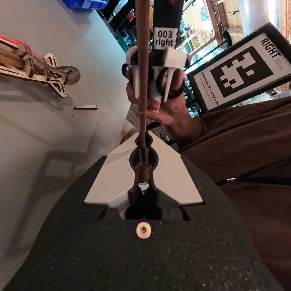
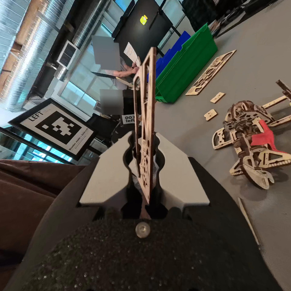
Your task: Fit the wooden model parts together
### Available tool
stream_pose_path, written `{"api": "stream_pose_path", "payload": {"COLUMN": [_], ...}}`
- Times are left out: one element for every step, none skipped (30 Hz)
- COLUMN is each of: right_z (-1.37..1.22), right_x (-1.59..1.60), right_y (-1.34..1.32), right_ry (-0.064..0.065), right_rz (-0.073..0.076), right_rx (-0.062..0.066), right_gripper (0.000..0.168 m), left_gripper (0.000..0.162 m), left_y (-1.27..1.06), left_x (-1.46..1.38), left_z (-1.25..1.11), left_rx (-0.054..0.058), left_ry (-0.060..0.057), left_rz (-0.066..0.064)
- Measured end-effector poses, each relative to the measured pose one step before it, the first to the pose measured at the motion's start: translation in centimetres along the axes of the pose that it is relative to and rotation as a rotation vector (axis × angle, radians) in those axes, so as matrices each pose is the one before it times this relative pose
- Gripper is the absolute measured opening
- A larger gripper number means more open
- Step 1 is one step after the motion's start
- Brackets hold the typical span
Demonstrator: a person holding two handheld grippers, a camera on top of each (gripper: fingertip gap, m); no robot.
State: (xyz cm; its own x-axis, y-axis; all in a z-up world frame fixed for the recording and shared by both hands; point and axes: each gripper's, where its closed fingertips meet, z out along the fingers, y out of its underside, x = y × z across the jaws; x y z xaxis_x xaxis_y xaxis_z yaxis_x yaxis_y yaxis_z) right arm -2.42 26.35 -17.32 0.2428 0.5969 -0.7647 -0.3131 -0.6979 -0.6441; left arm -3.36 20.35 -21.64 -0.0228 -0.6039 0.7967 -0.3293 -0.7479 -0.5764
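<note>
Where both views meet, wooden sheet (image 2: pixel 145 119) edge-on, clamped between each closed tool's (image 1: pixel 144 155) fingers.

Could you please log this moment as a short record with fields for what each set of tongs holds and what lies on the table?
held item: a flat laser-cut wooden sheet, seen edge-on in the left wrist view
left tongs: shut on one end of the sheet
right tongs: shut on the other end
table: partly built wooden model with a red piece; small loose wooden pieces; parts sheet
bins: green bin, blue behind
</note>
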Motion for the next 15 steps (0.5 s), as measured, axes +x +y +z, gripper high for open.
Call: {"api": "stream_pose_path", "payload": {"right_z": [0.085, 0.177, 0.243, 0.235, 0.117, 0.028, 0.062, 0.061, 0.051, 0.029, 0.004, 0.014, 0.023, -0.005, -0.028], "right_x": [0.274, 0.173, 0.093, -0.006, 0.084, 0.043, -0.05, -0.105, -0.145, -0.176, -0.149, -0.103, -0.126, -0.167, -0.026], "right_y": [0.306, 0.4, 0.35, 0.249, 0.072, -0.06, -0.028, -0.044, -0.063, -0.007, 0.092, 0.146, 0.138, 0.194, 0.211], "right_ry": [0.0193, 0.0112, 0.0055, -0.0008, 0.0053, 0.002, -0.0053, -0.0134, -0.0221, -0.0294, -0.0275, -0.0203, -0.0145, -0.01, 0.0064], "right_rz": [-0.008, -0.0165, -0.012, -0.004, 0.0011, -0.0048, 0.003, 0.0119, 0.0193, 0.0263, 0.0312, 0.0202, 0.0071, -0.0013, -0.0087], "right_rx": [-0.0096, -0.0206, -0.0184, -0.0111, 0.0004, 0.009, 0.0057, 0.0069, 0.0092, 0.0045, -0.0062, -0.01, -0.0096, -0.0157, -0.0214], "right_gripper": [0.013, 0.011, 0.012, 0.012, 0.011, 0.01, 0.009, 0.009, 0.008, 0.005, 0.004, 0.003, 0.003, 0.001, 0.001], "left_gripper": [0.0, 0.0, 0.0, 0.0, 0.0, 0.0, 0.0, 0.0, 0.0, 0.0, 0.0, 0.0, 0.0, 0.0, 0.002], "left_y": [0.031, 0.061, 0.116, 0.127, 0.086, 0.009, -0.047, 0.001, -0.051, -0.045, 0.056, 0.116, 0.133, 0.139, 0.154], "left_x": [0.027, -0.026, -0.013, -0.178, -0.02, 0.042, -0.086, -0.154, -0.105, 0.014, 0.069, 0.127, 0.157, 0.038, 0.049], "left_z": [0.09, 0.114, 0.139, 0.132, 0.12, -0.01, -0.132, -0.165, -0.186, -0.161, -0.086, -0.035, -0.013, -0.068, -0.118], "left_rx": [0.0002, -0.003, -0.007, -0.0078, -0.0041, 0.0024, 0.0055, 0.0039, 0.0064, 0.0065, 0.0019, -0.0018, -0.0041, -0.0063, -0.0109], "left_ry": [-0.0025, -0.0059, -0.0066, -0.0162, -0.0043, 0.0045, 0.0007, -0.0017, -0.0018, 0.0024, 0.0035, 0.0039, 0.0034, -0.002, 0.0006], "left_rz": [0.003, 0.0055, 0.006, 0.0056, 0.0033, -0.0026, -0.0082, -0.0066, -0.0044, -0.002, 0.0003, 0.0054, 0.0075, 0.0062, 0.0076]}}
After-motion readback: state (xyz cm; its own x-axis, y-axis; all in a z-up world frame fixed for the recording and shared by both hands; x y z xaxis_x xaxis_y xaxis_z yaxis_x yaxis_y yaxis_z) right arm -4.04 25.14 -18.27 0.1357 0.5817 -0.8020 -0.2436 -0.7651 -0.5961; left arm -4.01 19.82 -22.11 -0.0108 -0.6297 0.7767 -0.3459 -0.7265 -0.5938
